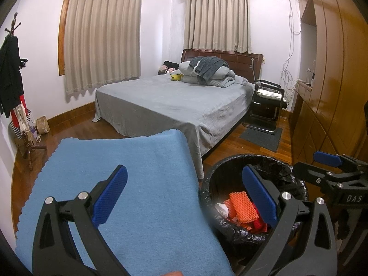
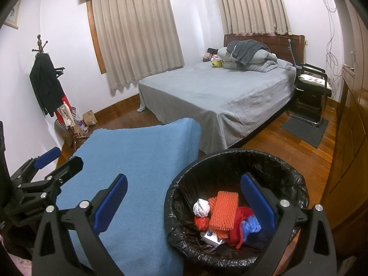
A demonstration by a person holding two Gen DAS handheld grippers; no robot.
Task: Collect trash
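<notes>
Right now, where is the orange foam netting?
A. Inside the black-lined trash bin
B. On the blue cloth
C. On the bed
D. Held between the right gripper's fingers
A: the orange foam netting lies inside the trash bin among other scraps, while the blue cloth beside it is bare and both grippers are open and hold nothing.

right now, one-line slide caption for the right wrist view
Open right gripper poised over a black-lined trash bin holding orange foam netting and crumpled white paper, beside a blue cloth.
</notes>
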